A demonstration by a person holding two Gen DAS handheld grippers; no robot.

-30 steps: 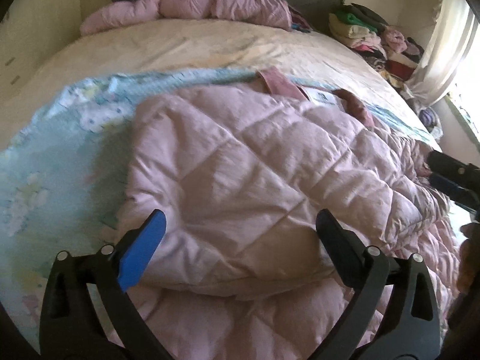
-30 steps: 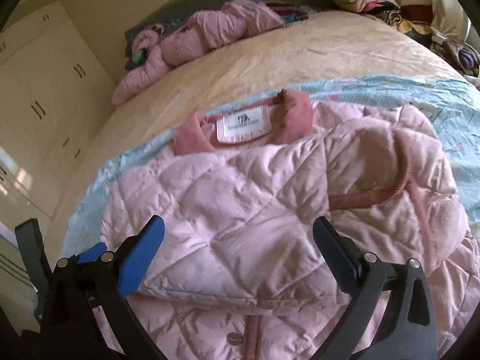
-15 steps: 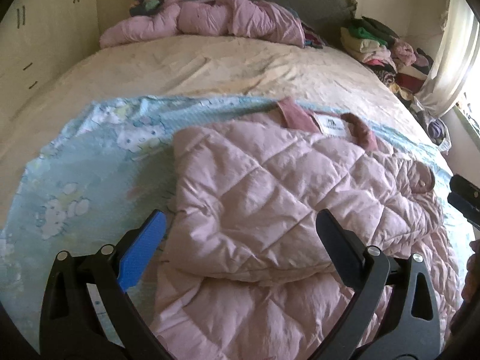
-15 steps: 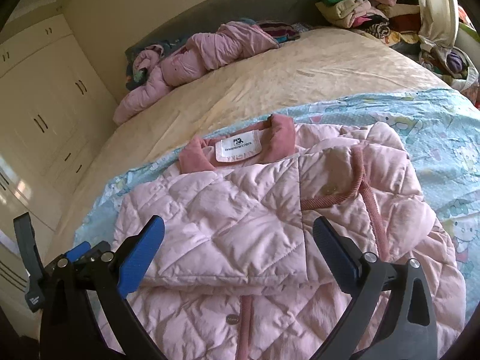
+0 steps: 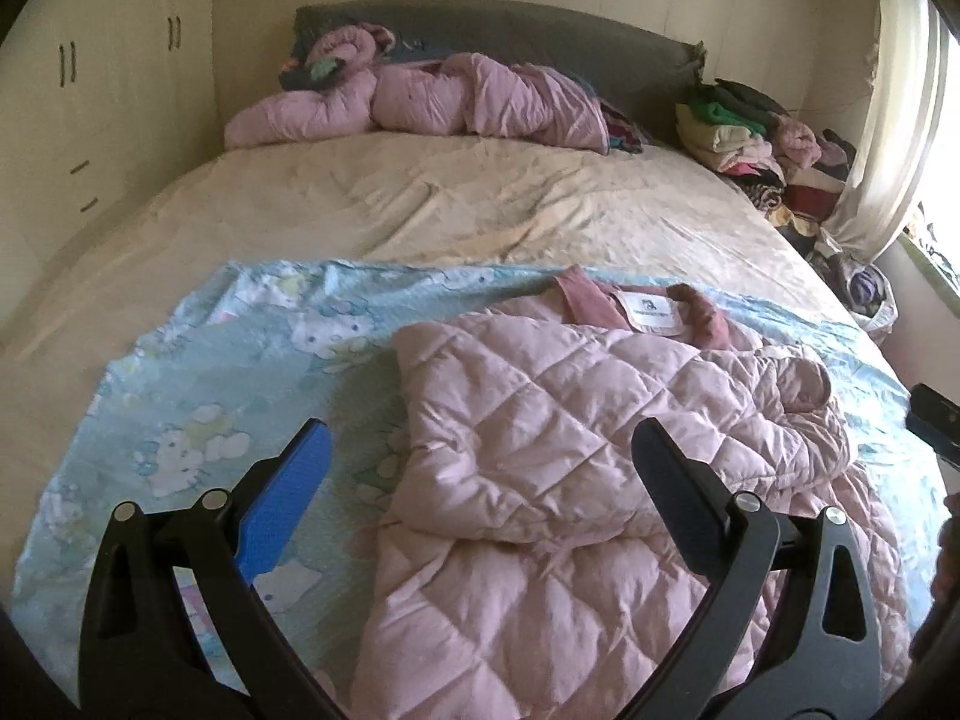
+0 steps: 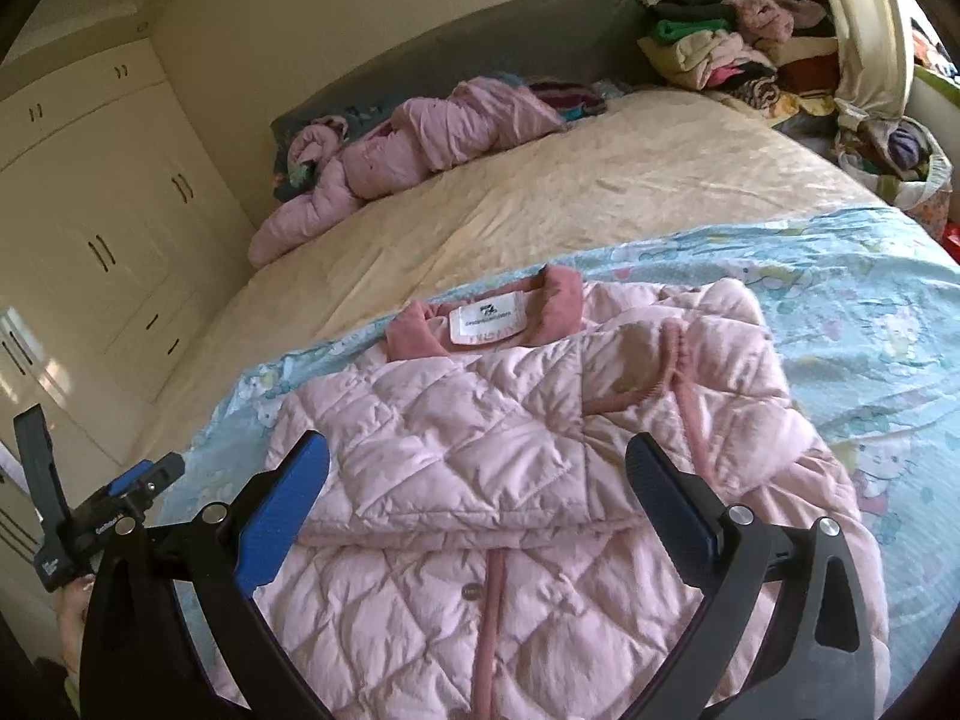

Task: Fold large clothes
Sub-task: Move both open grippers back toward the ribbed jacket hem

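Observation:
A pink quilted jacket (image 5: 576, 450) lies front-up on a light blue cartoon-print sheet (image 5: 228, 372) on the bed, with both sleeves folded across its chest and its darker pink collar and white label at the far end. In the right wrist view the jacket (image 6: 510, 468) fills the middle. My left gripper (image 5: 480, 468) is open and empty above the jacket's left edge. My right gripper (image 6: 480, 486) is open and empty above the jacket's chest.
A crumpled pink jacket (image 5: 420, 102) lies by the grey headboard (image 5: 510, 30). A pile of folded clothes (image 5: 756, 138) stands at the far right near the curtain (image 5: 888, 120). Cream wardrobes (image 6: 102, 228) line the left wall. The beige bedspread (image 5: 450, 204) stretches beyond the sheet.
Both grippers have pulled back and up from the jacket, so more of the bed and sheet shows. The jacket lies still with its sleeves folded in.

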